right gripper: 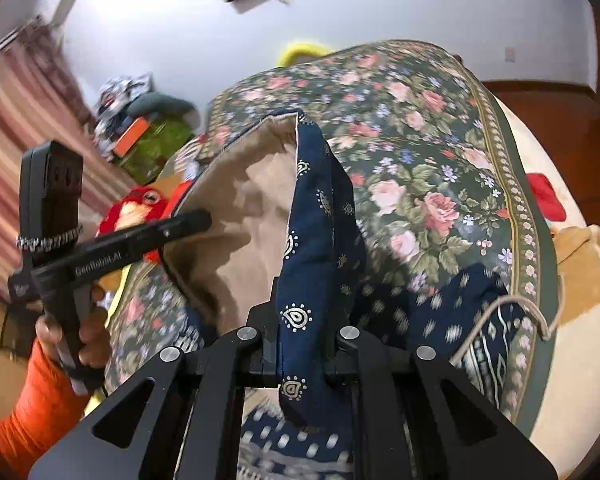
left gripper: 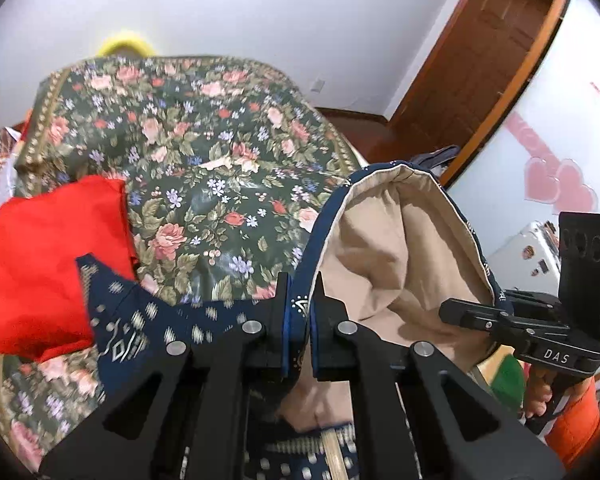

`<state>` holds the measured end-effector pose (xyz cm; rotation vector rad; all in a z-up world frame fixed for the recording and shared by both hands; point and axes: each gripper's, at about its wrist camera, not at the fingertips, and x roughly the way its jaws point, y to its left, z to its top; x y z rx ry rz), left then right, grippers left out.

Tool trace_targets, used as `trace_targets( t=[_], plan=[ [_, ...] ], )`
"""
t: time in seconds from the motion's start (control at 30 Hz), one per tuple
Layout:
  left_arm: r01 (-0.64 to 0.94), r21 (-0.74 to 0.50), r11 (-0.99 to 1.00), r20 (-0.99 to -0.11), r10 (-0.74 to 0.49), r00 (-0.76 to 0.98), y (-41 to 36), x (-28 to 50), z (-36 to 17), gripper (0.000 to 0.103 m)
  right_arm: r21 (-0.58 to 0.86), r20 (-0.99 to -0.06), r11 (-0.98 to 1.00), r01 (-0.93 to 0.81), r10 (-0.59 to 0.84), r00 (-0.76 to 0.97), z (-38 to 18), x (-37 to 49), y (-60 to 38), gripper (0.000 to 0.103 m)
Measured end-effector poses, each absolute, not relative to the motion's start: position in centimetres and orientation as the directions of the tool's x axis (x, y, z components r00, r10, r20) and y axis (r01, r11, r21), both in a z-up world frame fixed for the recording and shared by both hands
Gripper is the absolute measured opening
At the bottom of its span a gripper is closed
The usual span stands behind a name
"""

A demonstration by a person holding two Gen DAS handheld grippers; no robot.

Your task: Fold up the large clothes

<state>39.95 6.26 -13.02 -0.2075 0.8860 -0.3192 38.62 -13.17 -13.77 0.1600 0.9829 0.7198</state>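
A large navy patterned garment (left gripper: 320, 224) with a beige lining (left gripper: 400, 240) hangs lifted above the floral bedspread (left gripper: 220, 140). My left gripper (left gripper: 301, 300) is shut on its navy edge band. My right gripper (left gripper: 460, 312) shows at the right of this view, clamped on the same band further along. In the right wrist view my right gripper (right gripper: 306, 312) is shut on the navy band of the garment (right gripper: 316, 220), and the beige lining (right gripper: 240, 220) opens like a pocket between the two grips. My left gripper (right gripper: 196, 221) reaches to the lining's left rim.
A folded red cloth (left gripper: 52, 264) lies at the bedspread's left. A hand in an orange sleeve (right gripper: 32, 400) holds the left gripper. A red plush toy (right gripper: 136, 208) and clutter sit beyond the bed. A pale cord (right gripper: 500, 312) trails off the garment. A brown door (left gripper: 480, 60) stands at the back right.
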Motion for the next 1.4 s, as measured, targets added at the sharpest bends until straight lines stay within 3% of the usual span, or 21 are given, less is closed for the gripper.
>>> trace_targets(
  t=[0.2,0.7,0.9,1.13,1.2,1.27,1.4],
  plan=[
    [0.212,-0.284,0.935,-0.731,-0.354,0.584,6.7,35.2,-12.3,0.007,0.381,-0.727,0.741,-0.553,0.609,0.316,-12.3,33.7,-12.8,0.009],
    [0.185,-0.207,0.961,-0.826,-0.273,0.494,7.8,26.3,-18.5,0.007,0.316,-0.824,0.757,-0.572,0.518,0.231,-17.5,28.1,-13.3,0.015],
    [0.163,-0.19,0.968,-0.851,-0.245,0.464,8.2,24.5,-19.7,0.013,0.35,-0.823,0.764,-0.541,0.527,0.213,-17.4,26.9,-14.6,0.026],
    [0.162,-0.148,0.976,-0.805,-0.214,0.554,8.5,22.1,-15.8,0.017,0.355,-0.795,0.747,-0.562,0.558,0.239,-15.4,25.5,-15.8,0.028],
    [0.166,-0.154,0.974,-0.775,-0.223,0.591,8.6,21.8,-13.9,0.02,0.374,-0.781,0.745,-0.553,0.574,0.247,-14.6,26.0,-16.0,0.028],
    [0.165,-0.15,0.975,-0.75,-0.221,0.624,8.5,22.1,-12.4,0.031,0.38,-0.759,0.74,-0.554,0.592,0.27,-13.3,26.6,-16.0,0.029],
    [0.162,-0.129,0.978,-0.72,-0.205,0.663,8.1,23.8,-10.7,0.035,0.379,-0.714,0.734,-0.563,0.619,0.327,-10.9,27.7,-15.5,0.038]
  ],
)
